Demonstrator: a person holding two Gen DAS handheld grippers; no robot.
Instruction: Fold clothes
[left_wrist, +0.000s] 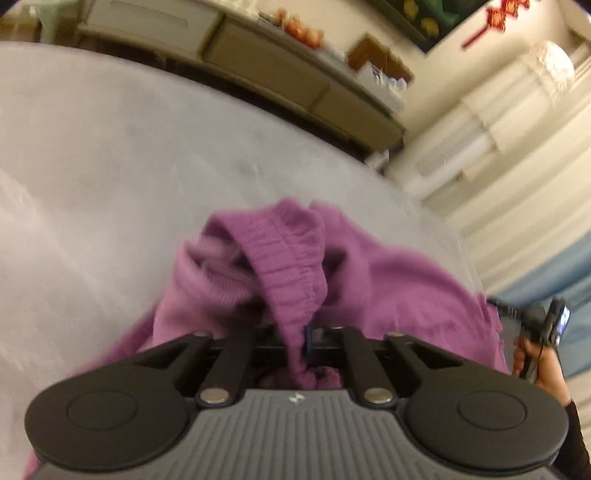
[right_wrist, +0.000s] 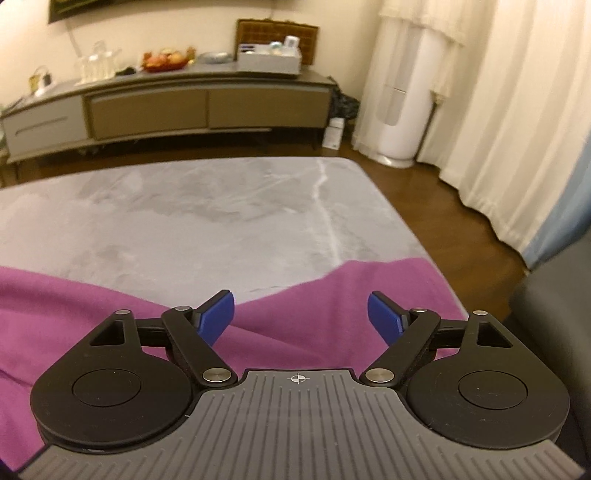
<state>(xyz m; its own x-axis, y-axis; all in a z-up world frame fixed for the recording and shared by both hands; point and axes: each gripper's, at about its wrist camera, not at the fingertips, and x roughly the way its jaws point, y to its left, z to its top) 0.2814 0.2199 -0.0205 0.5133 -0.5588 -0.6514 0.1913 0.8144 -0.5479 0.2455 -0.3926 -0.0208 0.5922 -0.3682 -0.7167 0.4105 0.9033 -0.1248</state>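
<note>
A purple garment (left_wrist: 388, 288) with an elastic waistband (left_wrist: 288, 266) is bunched up on the grey bed (left_wrist: 110, 155). My left gripper (left_wrist: 299, 339) is shut on a fold of the waistband, lifting it above the bed. In the right wrist view the same purple garment (right_wrist: 122, 306) lies spread across the near part of the grey bed (right_wrist: 184, 206). My right gripper (right_wrist: 301, 317) hovers just over it, open, its blue pads (right_wrist: 218, 317) wide apart with nothing between them. In the left wrist view, a hand holding the right gripper's handle (left_wrist: 543, 325) shows at the far right.
A long low sideboard (right_wrist: 177, 103) with a fruit bowl (right_wrist: 164, 61) and boxes stands beyond the bed. A white tower appliance (right_wrist: 402, 92) and pale curtains (right_wrist: 517, 110) are at the right, over a wooden floor (right_wrist: 461, 210). A dark seat edge (right_wrist: 554, 295) is at right.
</note>
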